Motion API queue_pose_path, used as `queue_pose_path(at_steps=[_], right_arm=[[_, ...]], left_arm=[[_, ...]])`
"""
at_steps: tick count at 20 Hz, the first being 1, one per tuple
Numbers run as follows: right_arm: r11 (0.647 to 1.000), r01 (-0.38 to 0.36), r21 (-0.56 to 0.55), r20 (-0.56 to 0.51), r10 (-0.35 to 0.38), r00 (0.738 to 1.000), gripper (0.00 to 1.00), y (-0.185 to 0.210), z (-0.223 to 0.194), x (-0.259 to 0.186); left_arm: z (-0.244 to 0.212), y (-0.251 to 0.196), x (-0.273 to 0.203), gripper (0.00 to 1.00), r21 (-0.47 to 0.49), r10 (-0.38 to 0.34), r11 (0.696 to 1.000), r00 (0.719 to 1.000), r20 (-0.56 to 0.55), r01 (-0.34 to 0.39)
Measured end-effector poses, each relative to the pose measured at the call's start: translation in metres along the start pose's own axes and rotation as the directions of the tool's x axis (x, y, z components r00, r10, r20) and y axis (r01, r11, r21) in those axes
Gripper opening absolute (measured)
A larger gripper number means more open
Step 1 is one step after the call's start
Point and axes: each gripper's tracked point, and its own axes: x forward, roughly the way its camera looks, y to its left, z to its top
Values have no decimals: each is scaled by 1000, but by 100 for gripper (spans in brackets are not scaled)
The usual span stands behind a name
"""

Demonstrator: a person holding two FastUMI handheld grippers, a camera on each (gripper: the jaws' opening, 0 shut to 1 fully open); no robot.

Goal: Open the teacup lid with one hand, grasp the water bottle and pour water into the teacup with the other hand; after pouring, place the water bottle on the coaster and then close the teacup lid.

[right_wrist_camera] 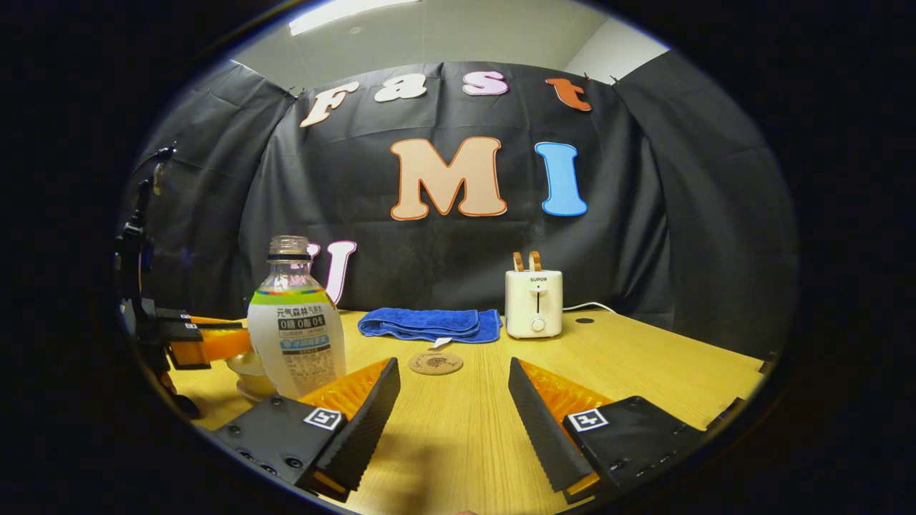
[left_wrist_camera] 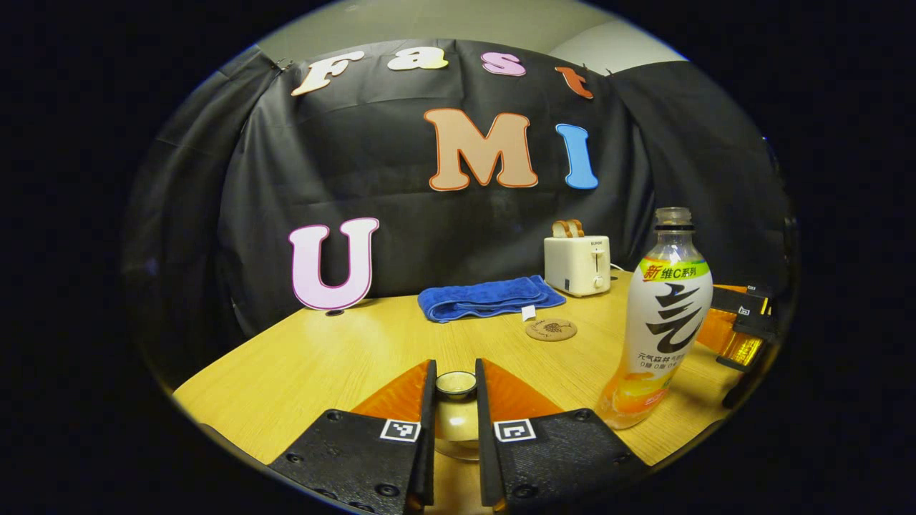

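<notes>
A glass teacup (left_wrist_camera: 456,433) stands on the table right under my left gripper (left_wrist_camera: 456,370), whose fingers are shut on the knob of the teacup lid (left_wrist_camera: 456,385). The lid sits on or just above the cup. To the right stands an upright, uncapped water bottle (left_wrist_camera: 662,322) with a white label. A round coaster (left_wrist_camera: 551,330) lies beyond, in front of the towel. In the right gripper view the water bottle (right_wrist_camera: 295,329) is at the left, the teacup (right_wrist_camera: 247,372) partly hidden behind it, the left gripper (right_wrist_camera: 204,342) over the cup. My right gripper (right_wrist_camera: 452,378) is open and holds nothing, right of the bottle, facing the coaster (right_wrist_camera: 435,363).
A folded blue towel (left_wrist_camera: 486,297) and a white toaster (left_wrist_camera: 577,265) with bread in its slots stand at the back of the wooden table (left_wrist_camera: 322,357). The same towel (right_wrist_camera: 429,323) and toaster (right_wrist_camera: 533,304) are ahead of the right gripper. Black cloth walls close the far side.
</notes>
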Motion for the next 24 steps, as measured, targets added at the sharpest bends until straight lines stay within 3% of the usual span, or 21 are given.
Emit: queue_pose_path(at_steps=[9, 10, 16, 24], right_arm=[[991, -130, 7, -22, 130, 991, 99, 30, -2, -30], [989, -146, 6, -20, 146, 989, 95, 34, -1, -33], [968, -249, 27, -62, 250, 966, 98, 64, -13, -46], [959, -283, 3, -117, 281, 952, 95, 86, -28, -42]], left_arm=[[13, 14, -19, 23, 0, 30, 1000, 999, 22, -30], [13, 16, -21, 23, 3, 33, 999, 999, 22, -33], [12, 26, -30, 23, 6, 63, 998, 998, 22, -64], [13, 31, -36, 23, -1, 72, 997, 997, 24, -72]])
